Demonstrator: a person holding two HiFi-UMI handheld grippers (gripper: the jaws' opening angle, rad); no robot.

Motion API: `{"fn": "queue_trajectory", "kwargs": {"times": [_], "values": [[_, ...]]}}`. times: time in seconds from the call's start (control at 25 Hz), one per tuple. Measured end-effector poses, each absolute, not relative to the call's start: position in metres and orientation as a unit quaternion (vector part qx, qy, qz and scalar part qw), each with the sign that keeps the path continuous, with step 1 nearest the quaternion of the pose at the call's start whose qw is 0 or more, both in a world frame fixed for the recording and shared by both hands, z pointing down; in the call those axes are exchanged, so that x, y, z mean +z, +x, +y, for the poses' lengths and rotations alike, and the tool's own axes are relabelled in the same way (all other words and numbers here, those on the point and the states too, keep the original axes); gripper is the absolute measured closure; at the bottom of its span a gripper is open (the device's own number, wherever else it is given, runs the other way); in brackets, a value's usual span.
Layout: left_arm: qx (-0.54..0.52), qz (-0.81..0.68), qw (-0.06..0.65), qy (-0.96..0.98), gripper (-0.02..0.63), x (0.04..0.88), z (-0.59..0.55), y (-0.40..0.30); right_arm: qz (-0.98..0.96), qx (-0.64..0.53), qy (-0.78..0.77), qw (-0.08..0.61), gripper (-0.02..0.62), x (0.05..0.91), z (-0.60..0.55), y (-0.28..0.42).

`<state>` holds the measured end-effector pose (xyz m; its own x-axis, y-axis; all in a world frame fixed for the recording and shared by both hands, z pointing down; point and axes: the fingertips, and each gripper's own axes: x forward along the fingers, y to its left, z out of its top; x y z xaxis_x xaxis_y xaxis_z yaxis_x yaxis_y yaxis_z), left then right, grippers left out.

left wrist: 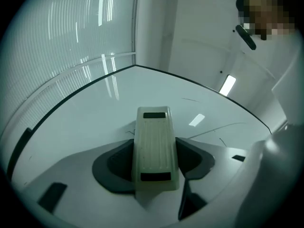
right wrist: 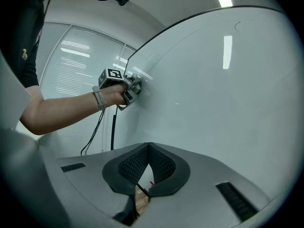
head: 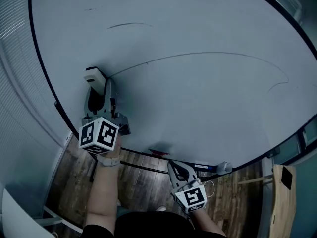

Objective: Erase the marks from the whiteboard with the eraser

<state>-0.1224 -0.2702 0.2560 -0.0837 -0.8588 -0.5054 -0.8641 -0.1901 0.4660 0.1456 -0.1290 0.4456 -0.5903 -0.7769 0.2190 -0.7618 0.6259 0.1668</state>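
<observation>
The whiteboard (head: 198,98) fills the head view. It carries a short dark stroke (head: 128,25) near the top and a long thin curve (head: 223,53) across the middle. My left gripper (head: 99,90) is shut on the white eraser (head: 94,77), which is pressed against the board's lower left, close to the curve's left end. In the left gripper view the pale ribbed eraser (left wrist: 154,148) sits between the jaws, with faint marks (left wrist: 223,127) on the board beyond. My right gripper (head: 173,166) hangs below the board's lower edge, shut on nothing; its jaws (right wrist: 149,148) meet at the tips.
A ledge along the board's bottom edge holds a small red item (head: 159,151) and a marker-like object (head: 223,167). Window blinds (head: 20,108) run along the left. Wooden floor (head: 148,187) lies below, with a wooden piece of furniture (head: 283,197) at the right.
</observation>
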Motion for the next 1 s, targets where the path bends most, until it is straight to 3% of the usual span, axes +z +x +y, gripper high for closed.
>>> {"fn": "queue_trajectory", "kwargs": {"times": [0.44, 1.0], "values": [[0.342, 0.641, 0.089, -0.681, 0.350, 0.187, -0.264, -0.042, -0.894, -0.052, 0.430, 0.116, 0.569, 0.427, -0.138, 0.188], [0.314, 0.624, 0.226, -0.678, 0.350, 0.084, -0.244, 0.123, -0.866, -0.077, 0.486, 0.095, 0.569, 0.397, -0.137, 0.319]]}}
